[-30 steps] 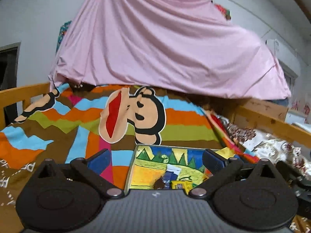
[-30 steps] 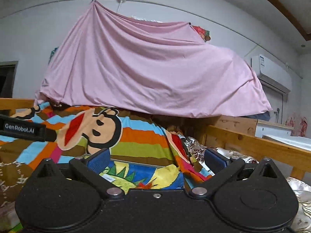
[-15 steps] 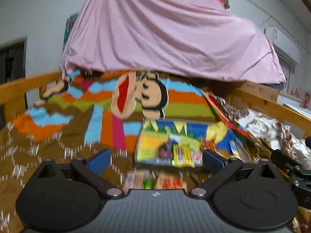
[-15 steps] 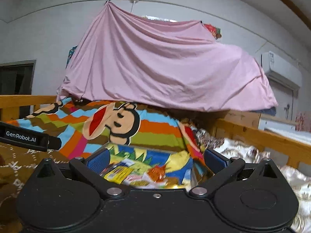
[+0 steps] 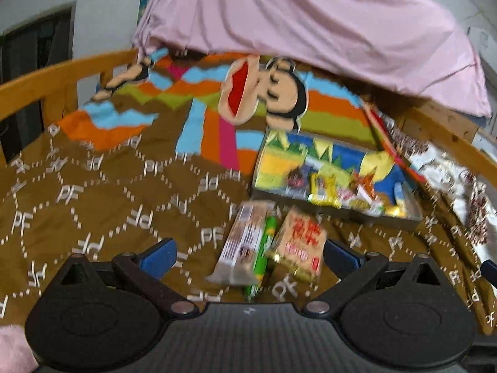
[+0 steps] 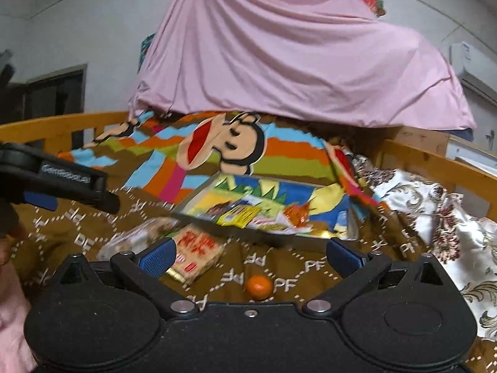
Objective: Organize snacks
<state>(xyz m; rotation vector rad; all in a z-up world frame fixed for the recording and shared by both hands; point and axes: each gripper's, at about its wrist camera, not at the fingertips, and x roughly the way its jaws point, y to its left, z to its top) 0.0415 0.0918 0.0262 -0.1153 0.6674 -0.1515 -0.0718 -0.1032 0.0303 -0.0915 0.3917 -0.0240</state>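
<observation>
A colourful tray (image 5: 413, 217) with several small snack packets lies on the brown blanket; it also shows in the right wrist view (image 6: 313, 242). In front of it lie a long clear biscuit pack (image 5: 245, 242), a green stick (image 5: 264, 251) and a tan packet with red writing (image 5: 299, 244). My left gripper (image 5: 248, 256) is open and empty above these three. My right gripper (image 6: 250, 256) is open and empty; the tan packet (image 6: 198, 248) sits by its left finger, and a small orange (image 6: 259, 286) lies between the fingers. The left gripper's body (image 6: 59, 183) shows at the right view's left edge.
A striped monkey blanket (image 5: 264, 93) covers the bed's far half, with a pink sheet (image 5: 310, 15) draped behind. Wooden bed rails (image 5: 46, 80) run along both sides. A floral cloth (image 6: 435, 217) lies at the right. Pink fabric (image 6: 12, 335) is at the near left.
Both grippers have tilted down and moved toward the bed surface. The loose snacks and the orange in front of the tray have come into view. Both stay open.
</observation>
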